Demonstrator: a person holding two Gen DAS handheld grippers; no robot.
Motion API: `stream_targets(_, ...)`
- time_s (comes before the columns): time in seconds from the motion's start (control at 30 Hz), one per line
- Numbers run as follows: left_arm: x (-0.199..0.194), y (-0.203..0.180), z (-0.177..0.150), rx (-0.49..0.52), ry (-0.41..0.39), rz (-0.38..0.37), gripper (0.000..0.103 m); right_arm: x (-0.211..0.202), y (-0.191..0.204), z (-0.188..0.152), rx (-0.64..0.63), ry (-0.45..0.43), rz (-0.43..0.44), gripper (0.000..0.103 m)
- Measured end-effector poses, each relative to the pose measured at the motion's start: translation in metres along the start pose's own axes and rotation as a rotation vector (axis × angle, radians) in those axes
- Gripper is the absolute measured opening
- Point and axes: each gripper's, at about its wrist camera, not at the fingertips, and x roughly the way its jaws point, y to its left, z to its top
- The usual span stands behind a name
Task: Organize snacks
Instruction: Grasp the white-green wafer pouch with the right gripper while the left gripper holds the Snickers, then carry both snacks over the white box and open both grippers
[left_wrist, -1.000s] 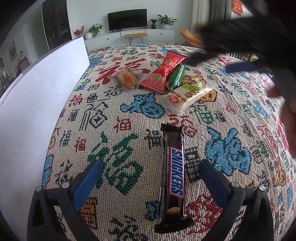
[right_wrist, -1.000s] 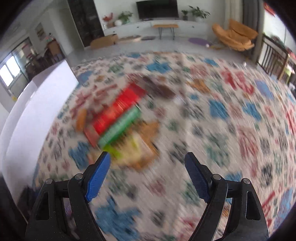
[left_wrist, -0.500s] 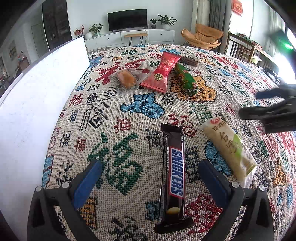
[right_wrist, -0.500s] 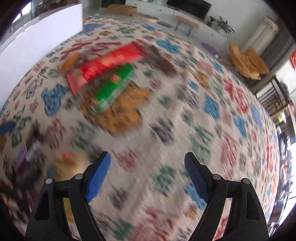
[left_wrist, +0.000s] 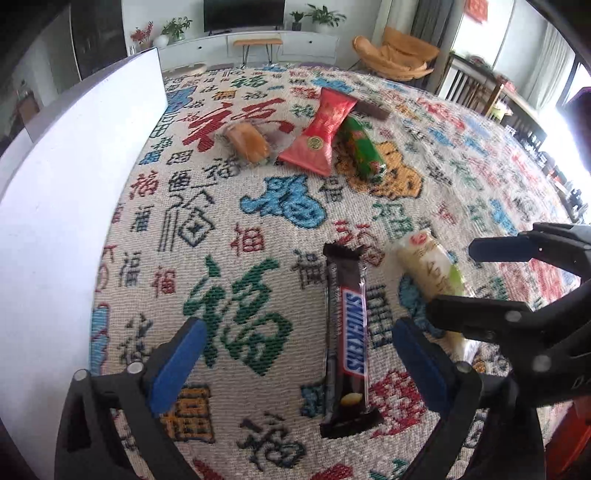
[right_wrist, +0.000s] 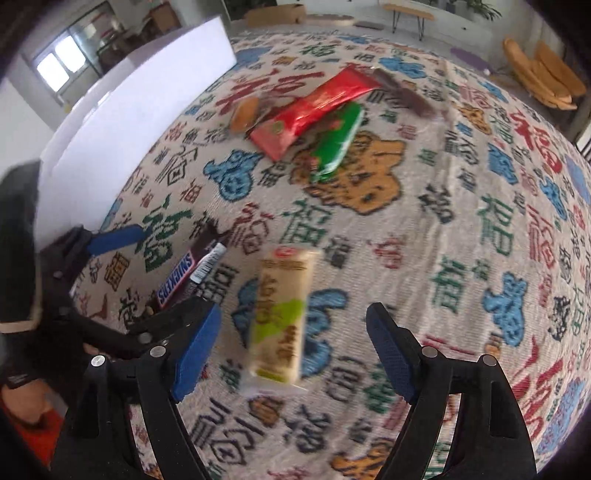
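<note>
Left gripper (left_wrist: 295, 354): jaws wide but closing, straddling the Snickers bar (left_wrist: 349, 332), which lies flat on the patterned cloth (left_wrist: 229, 236), pads not touching it. Right gripper (right_wrist: 293, 347): jaws wide, narrowing slightly, either side of the cream-and-green snack pack (right_wrist: 282, 314) without contact. Red packet (left_wrist: 325, 133), green packet (left_wrist: 360, 147) and wrapped cake (left_wrist: 247, 142) lie grouped farther off.

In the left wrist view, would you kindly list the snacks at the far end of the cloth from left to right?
Orange pastry in clear wrap → red packet → green packet. The dark brown bar behind them sits above the red and green packets, so I leave it out of the order.
</note>
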Motion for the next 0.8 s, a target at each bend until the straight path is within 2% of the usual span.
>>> stream_targets(0.07,0.002,-0.005,-0.002,0.013,0.011,0.000,0.089,0.007,0.003,0.001,0.017,0.017,-0.026,0.082)
stream_targets(0.17,0.002,-0.021,-0.005,0.086,0.002,0.022,0.073,0.010,0.013,-0.002,0.002,0.042,-0.050,0.082)
stream_targets(0.23,0.001,-0.032,-0.008,0.133,-0.018,0.034,0.054,0.010,0.013,-0.006,0.004,0.059,-0.076,0.081)
stream_targets(0.27,0.000,-0.037,-0.008,0.151,-0.026,0.024,0.032,0.011,0.012,-0.008,0.004,0.069,-0.083,0.071)
stream_targets(0.3,-0.002,-0.040,-0.008,0.159,-0.031,0.029,0.017,0.014,0.009,-0.009,0.015,0.087,-0.079,0.060)
stream_targets(0.33,-0.003,-0.041,-0.009,0.162,-0.031,0.032,0.017,0.016,0.005,-0.008,0.028,0.106,-0.084,0.040)
stream_targets(0.37,-0.005,-0.041,-0.012,0.161,-0.034,0.016,0.017,0.014,0.003,-0.009,0.018,0.096,-0.115,0.031)
stream_targets(0.47,-0.017,-0.034,-0.025,0.128,-0.051,-0.033,0.017,0.003,-0.004,-0.013,0.044,0.104,-0.077,0.031)
stream_targets(0.57,-0.044,-0.019,-0.036,0.022,-0.097,-0.122,0.017,-0.024,-0.012,-0.014,0.086,0.049,-0.059,0.031)
stream_targets(0.67,-0.091,-0.002,-0.036,-0.073,-0.197,-0.210,0.017,-0.058,-0.007,-0.005,0.105,-0.023,-0.017,0.031)
stream_targets(0.8,-0.160,0.033,-0.022,-0.132,-0.330,-0.223,0.017,-0.117,0.036,0.024,0.046,-0.146,0.051,0.031)
